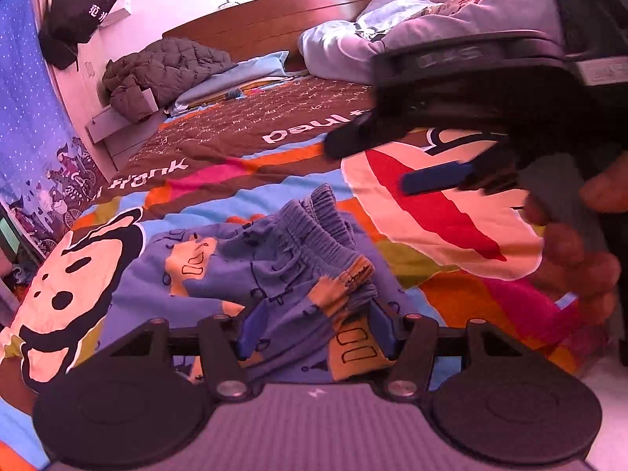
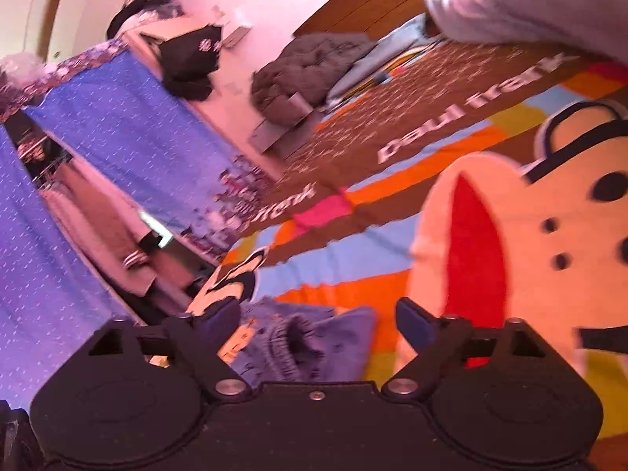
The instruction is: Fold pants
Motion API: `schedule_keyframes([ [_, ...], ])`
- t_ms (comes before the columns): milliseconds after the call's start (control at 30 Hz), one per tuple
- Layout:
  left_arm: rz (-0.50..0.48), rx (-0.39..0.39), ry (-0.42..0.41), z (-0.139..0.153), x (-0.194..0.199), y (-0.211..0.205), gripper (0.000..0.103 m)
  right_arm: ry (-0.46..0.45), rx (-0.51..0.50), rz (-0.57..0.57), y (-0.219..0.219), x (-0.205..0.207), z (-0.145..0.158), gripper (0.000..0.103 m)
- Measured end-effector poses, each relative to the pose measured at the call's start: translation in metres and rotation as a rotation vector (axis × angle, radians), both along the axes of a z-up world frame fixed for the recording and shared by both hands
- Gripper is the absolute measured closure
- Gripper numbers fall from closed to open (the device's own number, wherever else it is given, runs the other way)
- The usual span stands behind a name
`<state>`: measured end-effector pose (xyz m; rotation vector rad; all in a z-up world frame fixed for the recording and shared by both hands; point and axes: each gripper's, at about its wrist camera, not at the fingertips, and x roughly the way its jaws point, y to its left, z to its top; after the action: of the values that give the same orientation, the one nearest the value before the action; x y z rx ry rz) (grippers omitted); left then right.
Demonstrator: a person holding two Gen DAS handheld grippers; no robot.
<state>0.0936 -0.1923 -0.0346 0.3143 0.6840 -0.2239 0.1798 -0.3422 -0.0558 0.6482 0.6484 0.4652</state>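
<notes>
- Left gripper [image 1: 316, 325] fingers part open around the pants [image 1: 282, 274] hem, not pinching; right gripper [image 2: 318, 324] wide, empty.
- Pants bunched on bedspread [image 1: 274, 192].
- Grab both layers, keep edges aligned.

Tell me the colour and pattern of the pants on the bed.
Blue-purple fabric pants with orange cartoon patches and dark line drawings; clearest in the left wrist view.

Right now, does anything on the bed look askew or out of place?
Yes. The small blue printed pants lie bunched on the colourful cartoon bedspread, waistband rumpled, not flat. A brown quilted jacket is heaped by the headboard.
</notes>
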Motion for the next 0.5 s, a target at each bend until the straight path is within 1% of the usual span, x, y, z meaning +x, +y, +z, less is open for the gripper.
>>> schedule_keyframes([
  [33,-0.002,0.003,-0.001,0.0,0.0,0.0,0.041,0.007,0.001,0.018,0.006,0.003,-0.001,0.026],
  [67,-0.004,0.003,-0.001,-0.001,-0.001,0.0,0.042,0.016,-0.001,0.036,0.012,0.005,-0.001,0.031],
  [133,-0.007,-0.005,0.007,-0.001,0.0,0.001,0.044,0.012,-0.016,0.073,0.024,0.006,-0.001,0.037],
  [200,-0.012,-0.019,0.02,-0.002,0.0,0.004,0.049,0.017,-0.054,0.096,0.032,0.007,-0.004,0.048],
  [233,-0.013,-0.025,0.025,-0.003,0.001,0.005,0.052,0.028,-0.065,0.101,0.034,0.007,-0.006,0.05],
  [300,-0.019,-0.039,0.033,-0.003,0.001,0.006,0.062,0.049,-0.061,0.109,0.035,0.008,-0.011,0.063],
  [333,-0.022,-0.044,0.033,-0.004,0.001,0.007,0.065,0.055,-0.051,0.11,0.035,0.009,-0.013,0.065],
  [367,-0.023,-0.046,0.031,-0.004,0.001,0.007,0.071,0.058,-0.041,0.107,0.034,0.01,-0.014,0.074],
  [400,-0.023,-0.049,0.029,-0.003,0.001,0.008,0.079,0.06,-0.029,0.106,0.032,0.01,-0.015,0.086],
  [433,-0.022,-0.055,0.028,-0.003,0.001,0.009,0.082,0.066,-0.015,0.103,0.03,0.012,-0.017,0.093],
  [467,-0.02,-0.061,0.027,-0.002,0.001,0.01,0.088,0.072,0.0,0.094,0.028,0.012,-0.018,0.098],
  [500,-0.016,-0.07,0.023,0.0,0.0,0.012,0.096,0.073,0.019,0.081,0.025,0.012,-0.019,0.099],
])
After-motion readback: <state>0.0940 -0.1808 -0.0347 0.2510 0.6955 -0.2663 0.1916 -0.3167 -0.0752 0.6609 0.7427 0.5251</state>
